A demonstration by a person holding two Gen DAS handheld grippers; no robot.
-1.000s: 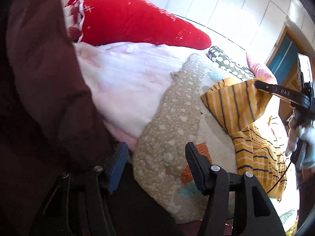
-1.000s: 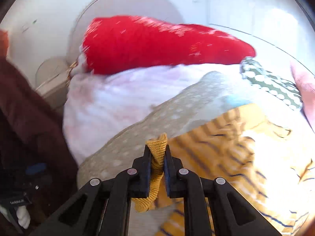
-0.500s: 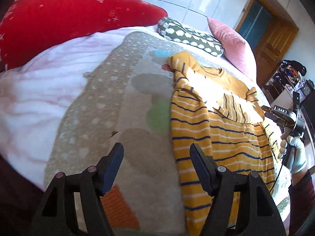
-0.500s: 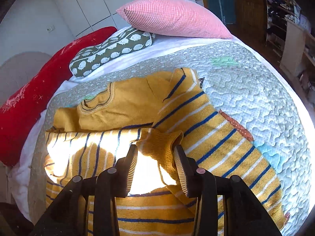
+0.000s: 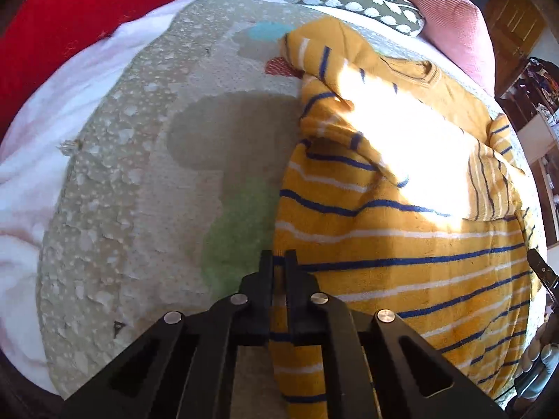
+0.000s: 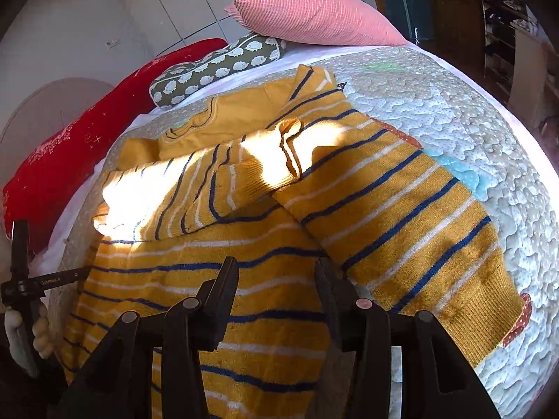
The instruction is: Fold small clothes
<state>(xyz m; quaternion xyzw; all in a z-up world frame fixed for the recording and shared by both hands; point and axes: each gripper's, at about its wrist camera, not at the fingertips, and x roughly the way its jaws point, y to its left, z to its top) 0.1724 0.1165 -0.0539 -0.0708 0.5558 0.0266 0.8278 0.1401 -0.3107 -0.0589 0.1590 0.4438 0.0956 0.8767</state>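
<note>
**Two grippers on the sweater, one clamped, one wide**

Left gripper (image 5: 278, 262): jaws together, clamped on the left side edge of the yellow striped sweater (image 5: 401, 230), low on the body. Fabric runs between the jaws and down behind them.

Right gripper (image 6: 276, 276): jaws apart, nothing between them. It hovers over the lower body of the sweater; I can't tell from my feed if the tips touch the knit.

Sweater lies on the bed quilt (image 6: 454, 111), neckline (image 6: 195, 124) toward the pillows, hem toward me. Both sleeves are folded in over the chest. The right sleeve (image 6: 401, 216) lies diagonally, its ribbed cuff just over the quilt at lower right. The other sleeve (image 6: 195, 192) crosses the chest, partly washed out by a patch of sunlight, so the stripe detail there is hard to read.

At the head of the bed: red pillow (image 6: 87, 146) on the left, green patterned cushion (image 6: 216, 70) in the middle, pink pillow (image 6: 314, 17) leaning on top at right. White sheet (image 5: 42, 160) shows along the quilt's left border. Quilt has coloured patches, a green one (image 5: 237, 223) just beside the clamped edge.

Right wrist view also catches the left gripper's frame and a gloved hand (image 6: 24, 328) at far left, at the sweater's side edge.
</note>
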